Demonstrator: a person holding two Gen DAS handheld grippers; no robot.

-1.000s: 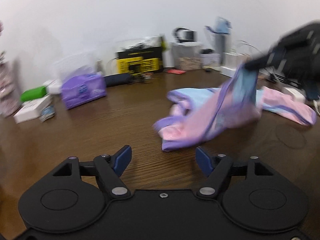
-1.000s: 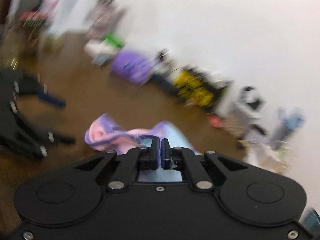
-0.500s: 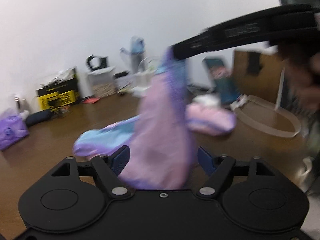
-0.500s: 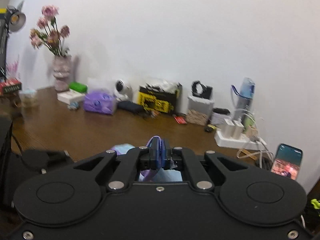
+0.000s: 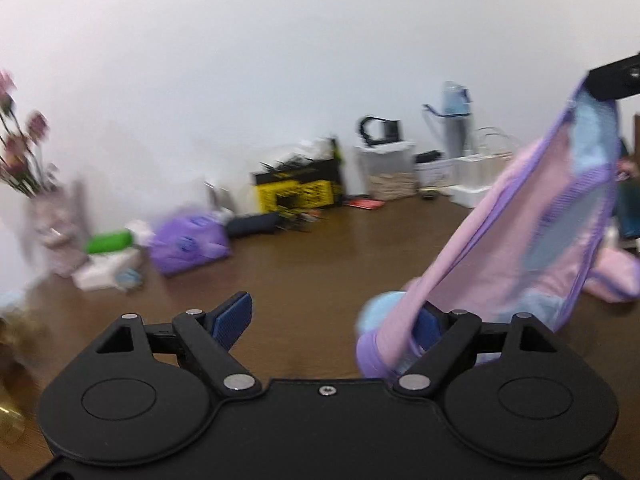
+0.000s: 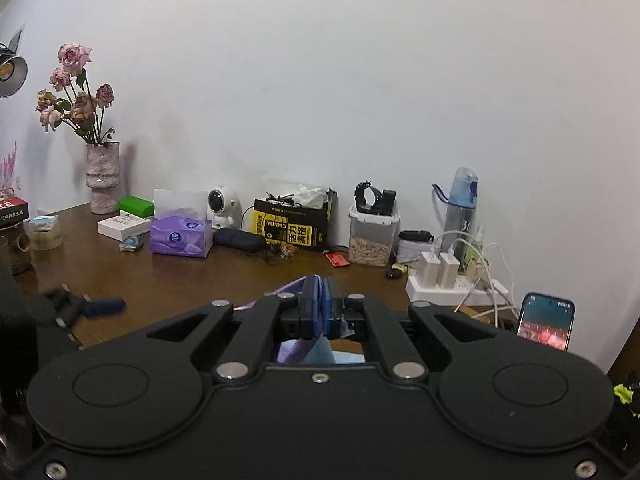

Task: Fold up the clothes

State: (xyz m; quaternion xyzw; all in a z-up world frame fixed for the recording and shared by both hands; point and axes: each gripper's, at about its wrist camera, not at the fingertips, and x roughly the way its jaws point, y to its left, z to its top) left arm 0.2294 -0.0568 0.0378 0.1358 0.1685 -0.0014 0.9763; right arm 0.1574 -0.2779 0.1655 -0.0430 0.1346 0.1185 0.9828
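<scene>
Garment [image 5: 520, 240] pinched in right tongs [image 6: 320, 304], hanging over table [image 5: 300, 264].

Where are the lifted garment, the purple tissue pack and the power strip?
garment [image 5: 516, 240], left wrist view, pink panel hanging in the air
purple tissue pack [image 6: 181, 237], right wrist view, front face
power strip [image 6: 456, 291], right wrist view, white top surface beside the chargers

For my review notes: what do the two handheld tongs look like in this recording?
Both match. The left tongs and right tongs have matte black bodies with two round raised discs, angled black linkage arms on silver pivot pins, and blue textured pads on the fingers. No cables, markings or sleeves are visible.
</scene>
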